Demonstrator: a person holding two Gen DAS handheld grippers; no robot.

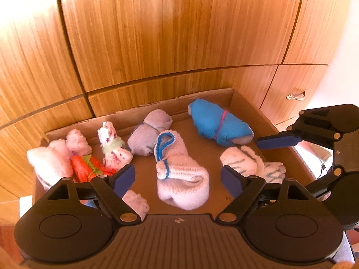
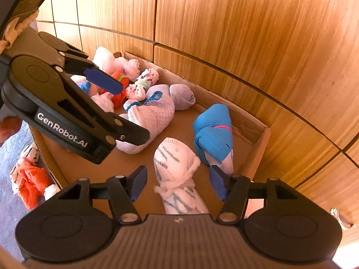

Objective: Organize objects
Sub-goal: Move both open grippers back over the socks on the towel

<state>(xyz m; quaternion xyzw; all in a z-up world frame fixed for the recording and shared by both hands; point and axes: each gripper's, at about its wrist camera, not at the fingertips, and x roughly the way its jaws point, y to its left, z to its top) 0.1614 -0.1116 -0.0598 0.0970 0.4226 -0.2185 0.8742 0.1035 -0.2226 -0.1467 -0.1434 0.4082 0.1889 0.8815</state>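
A shallow cardboard box point(image 1: 246, 103) point(image 2: 260, 134) holds several rolled sock bundles. My left gripper point(image 1: 178, 179) is open above a white knitted bundle with a blue loop point(image 1: 179, 170) point(image 2: 150, 114). My right gripper point(image 2: 177, 181) is open above a white bundle with teal stripes point(image 2: 175, 168) point(image 1: 246, 161); the bundle lies on the box floor between the fingers. A blue bundle with a pink band point(image 1: 219, 123) point(image 2: 213, 132) lies beside it. A grey bundle point(image 1: 150, 132) point(image 2: 181, 96), a speckled one point(image 1: 112, 148) and an orange one point(image 1: 83, 168) lie further left.
Wooden cabinet doors point(image 1: 179, 33) stand right behind the box. A drawer handle point(image 1: 296, 95) is at the right. An orange and white bundle point(image 2: 31, 179) lies outside the box on a blue-grey surface point(image 2: 13, 157).
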